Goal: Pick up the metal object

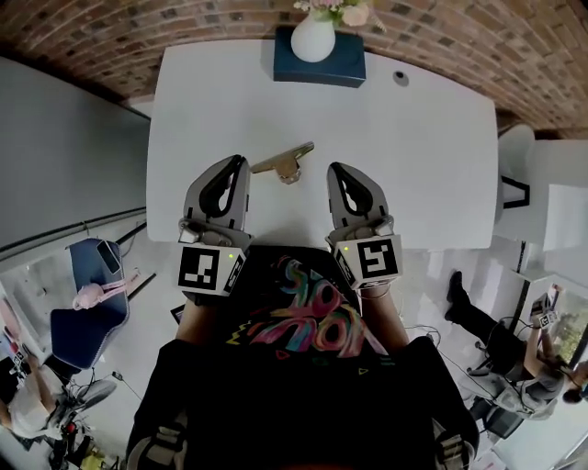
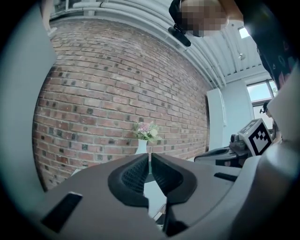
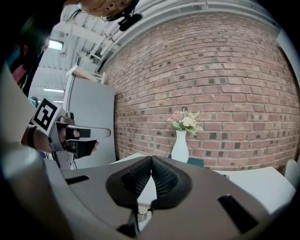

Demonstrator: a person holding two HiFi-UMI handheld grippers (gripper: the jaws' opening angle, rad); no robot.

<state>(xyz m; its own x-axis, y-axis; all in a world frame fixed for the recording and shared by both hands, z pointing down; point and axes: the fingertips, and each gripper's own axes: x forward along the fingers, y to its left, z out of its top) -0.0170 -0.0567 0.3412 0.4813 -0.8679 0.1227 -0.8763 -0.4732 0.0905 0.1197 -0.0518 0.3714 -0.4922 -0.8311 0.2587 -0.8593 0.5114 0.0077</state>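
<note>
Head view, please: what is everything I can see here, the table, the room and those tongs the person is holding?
table: one, white, in front of the person
metal object: one, brass-coloured, on the table between the tips of the two tongs
vase: one, white, at the table's far edge
flowers: one bunch, pink and cream, in the vase
flat base: one, dark blue, under the vase
small round thing: one, dark, on the table right of the base
brick wall: one, red-brown, beyond the table
chair: one, blue, on the floor at left
left tongs: one, grey, shut, empty, left of the metal object
right tongs: one, grey, shut, empty, right of it
</note>
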